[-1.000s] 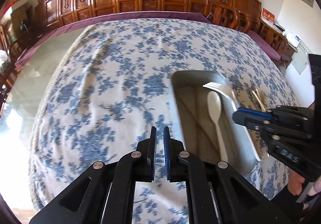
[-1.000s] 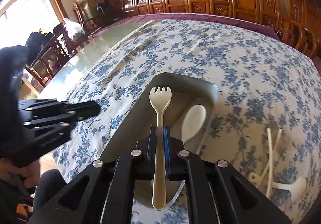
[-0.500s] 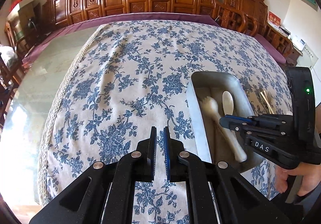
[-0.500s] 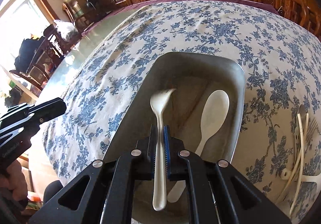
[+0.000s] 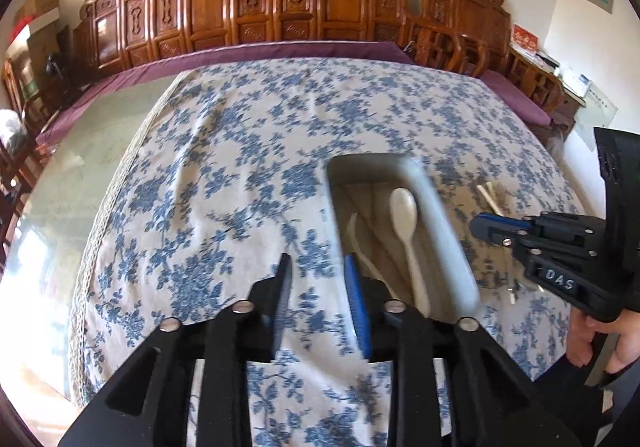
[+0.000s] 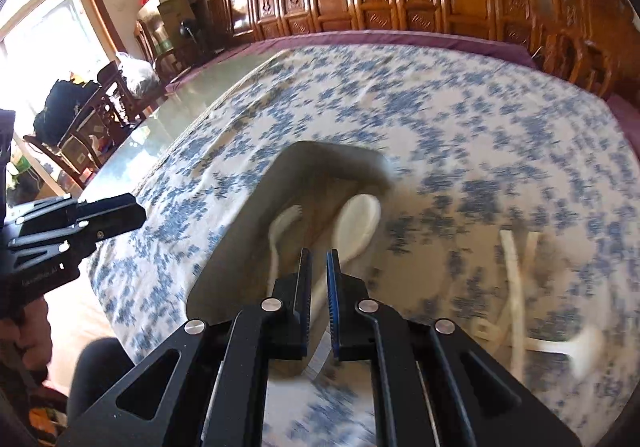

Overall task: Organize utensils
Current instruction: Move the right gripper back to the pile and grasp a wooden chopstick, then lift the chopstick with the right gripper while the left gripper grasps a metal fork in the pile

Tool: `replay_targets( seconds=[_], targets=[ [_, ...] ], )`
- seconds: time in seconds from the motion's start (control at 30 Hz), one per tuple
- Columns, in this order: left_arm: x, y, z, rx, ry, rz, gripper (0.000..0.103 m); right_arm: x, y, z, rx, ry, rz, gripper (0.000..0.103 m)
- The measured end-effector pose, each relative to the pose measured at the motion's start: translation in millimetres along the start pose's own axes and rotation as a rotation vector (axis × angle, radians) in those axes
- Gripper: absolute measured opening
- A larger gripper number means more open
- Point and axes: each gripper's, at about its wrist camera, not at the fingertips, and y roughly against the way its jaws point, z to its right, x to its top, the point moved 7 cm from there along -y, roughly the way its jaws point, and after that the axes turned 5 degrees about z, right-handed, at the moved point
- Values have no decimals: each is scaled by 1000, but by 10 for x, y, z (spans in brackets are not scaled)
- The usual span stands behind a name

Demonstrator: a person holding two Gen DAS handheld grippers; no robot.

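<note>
Fork (image 6: 280, 231) and spoon (image 6: 358, 221) lie in the tray (image 6: 244, 231) just ahead of the right gripper (image 6: 318, 261), fork left of its fingers, spoon right; fingers narrowly parted, holding nothing, so the fork reads as delivered. Left gripper (image 5: 318, 271) fingers wide and empty over the counter (image 5: 224, 183), tray to their right, likely readying a pick. Loose utensils (image 6: 516, 279) lie right of the right fingers, probably next.
</note>
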Motion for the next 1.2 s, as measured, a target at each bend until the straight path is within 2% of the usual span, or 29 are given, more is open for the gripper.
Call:
replay_targets(
  seconds=[0.1,0.3,0.4,0.53,0.67,0.83,1.2],
  targets=[
    [16,60,161,-16,-15,14,37,-113,255,274,-45,13,15,9],
    [-37,94,492,-54,-42,17,38,-415,520,867,-139,-26,11,9],
    [-95,92,638,-67,-50,21,53,-537,564,1058,-167,-31,0,9],
    [-172,75,781,-89,-51,19,56,-733,518,1257,-188,-49,-28,9],
    [-246,58,940,-107,-60,19,57,-836,389,1302,-190,-50,-58,9],
    [-326,-11,1121,-123,-71,2,58,-795,243,1304,-160,-59,-77,9],
    [-382,-51,1245,-127,-81,-13,58,-811,-57,1309,-171,-20,-143,10]
  ],
)
